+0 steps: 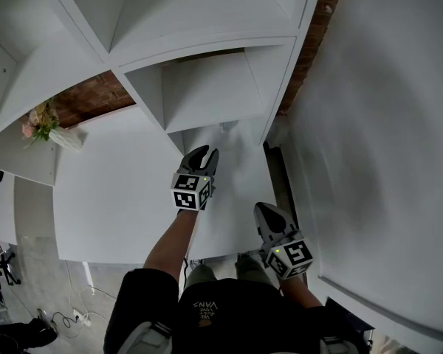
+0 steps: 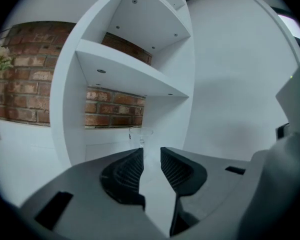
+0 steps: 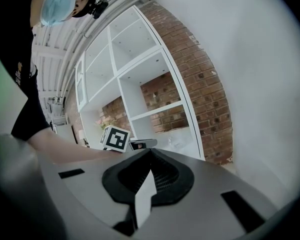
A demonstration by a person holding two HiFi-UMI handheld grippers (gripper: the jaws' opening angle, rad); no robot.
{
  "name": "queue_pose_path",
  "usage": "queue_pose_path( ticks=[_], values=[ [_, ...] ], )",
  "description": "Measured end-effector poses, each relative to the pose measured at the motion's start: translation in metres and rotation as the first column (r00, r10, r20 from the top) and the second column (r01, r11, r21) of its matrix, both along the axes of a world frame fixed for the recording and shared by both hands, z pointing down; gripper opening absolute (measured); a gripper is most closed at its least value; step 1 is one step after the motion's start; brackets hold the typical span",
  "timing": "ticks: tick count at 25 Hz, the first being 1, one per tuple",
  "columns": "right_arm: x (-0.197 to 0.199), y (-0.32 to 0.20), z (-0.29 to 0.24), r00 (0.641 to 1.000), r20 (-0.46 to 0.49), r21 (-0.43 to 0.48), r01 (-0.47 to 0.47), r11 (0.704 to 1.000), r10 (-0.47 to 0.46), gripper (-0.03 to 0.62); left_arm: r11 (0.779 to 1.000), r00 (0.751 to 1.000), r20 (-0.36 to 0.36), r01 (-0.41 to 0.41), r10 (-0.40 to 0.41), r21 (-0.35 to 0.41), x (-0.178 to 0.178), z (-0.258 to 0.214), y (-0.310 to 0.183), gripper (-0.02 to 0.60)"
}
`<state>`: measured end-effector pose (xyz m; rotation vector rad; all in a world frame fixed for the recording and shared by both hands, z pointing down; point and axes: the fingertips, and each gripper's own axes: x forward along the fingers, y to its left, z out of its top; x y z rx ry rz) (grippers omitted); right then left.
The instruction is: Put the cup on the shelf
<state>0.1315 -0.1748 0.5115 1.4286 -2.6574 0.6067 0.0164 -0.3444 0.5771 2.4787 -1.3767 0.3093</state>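
Note:
The cup is a clear stemmed glass (image 2: 140, 133) standing upright on the floor of the lowest open shelf compartment (image 2: 115, 145). From the head view it is only a faint shape (image 1: 224, 128) inside that compartment. My left gripper (image 2: 151, 152) is open just in front of it, a short way back, with nothing between its fingers; in the head view the left gripper (image 1: 201, 152) points at the compartment mouth. My right gripper (image 1: 262, 208) hangs lower and closer to my body, shut and empty, its tips together (image 3: 150, 153). The glass (image 3: 176, 142) also shows small in the right gripper view.
The white shelf unit (image 1: 207, 43) has several open compartments backed by a brick wall (image 2: 115, 108). A plain white wall (image 1: 384, 139) stands close on the right. Pink flowers in a white vase (image 1: 46, 126) sit on the counter at the left. Cables (image 1: 66, 317) lie on the floor.

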Motion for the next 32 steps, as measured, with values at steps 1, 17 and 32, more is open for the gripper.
queue_pose_path(
  ticks=[1,17,32],
  values=[
    [-0.002,0.001,-0.002,1.0,0.0,0.003,-0.005,1.0,0.005,-0.002,1.0,1.0,0.001,-0.007,0.007,-0.001,-0.001,-0.002,0.006,0.109],
    [-0.031,0.027,-0.028,0.996,-0.035,0.046,-0.081,0.996,0.083,-0.002,0.993,0.993,-0.036,-0.114,0.115,0.041,-0.03,-0.049,0.086,0.009],
    [-0.057,0.052,-0.044,0.986,-0.066,0.088,-0.148,0.985,0.154,-0.002,0.977,0.981,-0.024,-0.192,0.195,0.092,-0.075,-0.086,0.163,0.008]
  ],
)
